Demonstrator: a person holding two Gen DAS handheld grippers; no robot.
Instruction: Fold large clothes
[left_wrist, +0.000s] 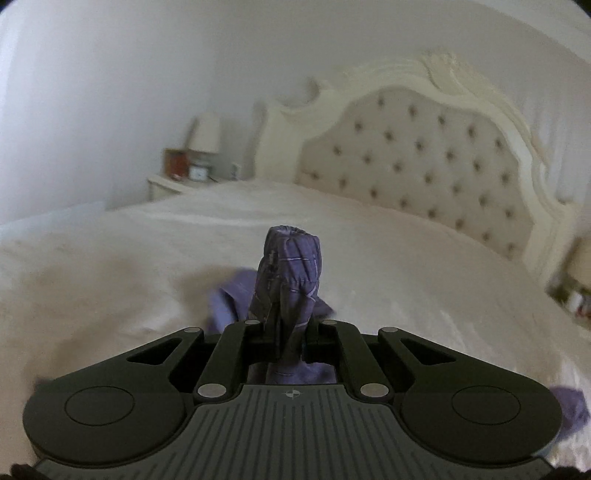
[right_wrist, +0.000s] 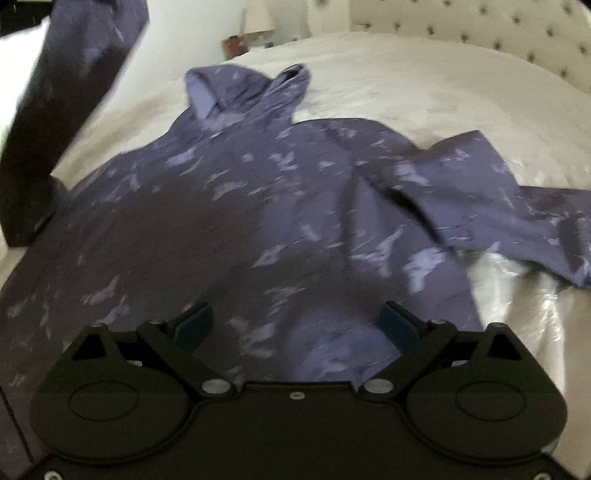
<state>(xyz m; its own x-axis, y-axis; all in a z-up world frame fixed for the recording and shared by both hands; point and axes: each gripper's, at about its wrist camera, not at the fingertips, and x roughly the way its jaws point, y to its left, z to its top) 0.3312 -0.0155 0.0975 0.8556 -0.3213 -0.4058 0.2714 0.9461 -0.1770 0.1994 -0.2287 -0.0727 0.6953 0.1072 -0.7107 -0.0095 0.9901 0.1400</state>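
On the bed (right_wrist: 424, 92), your purple hoodie (right_wrist: 280, 206) lies spread over smooth white bedding, its thin, pale-flecked fabric rumpled at the hood. Your left tool (left_wrist: 286, 332) is clenched on a gathered ribbed cuff (left_wrist: 293, 258), raised upright. Your right tool (right_wrist: 297, 325) is released, jaws wide apart over the hem. No writing is legible.

Soft, even daylight fills both views. The right wrist view is blurred, with a dark shadow on the jacket (right_wrist: 280, 206). Fisheye bends the edges; the headboard (left_wrist: 424, 155) looks slightly soft.
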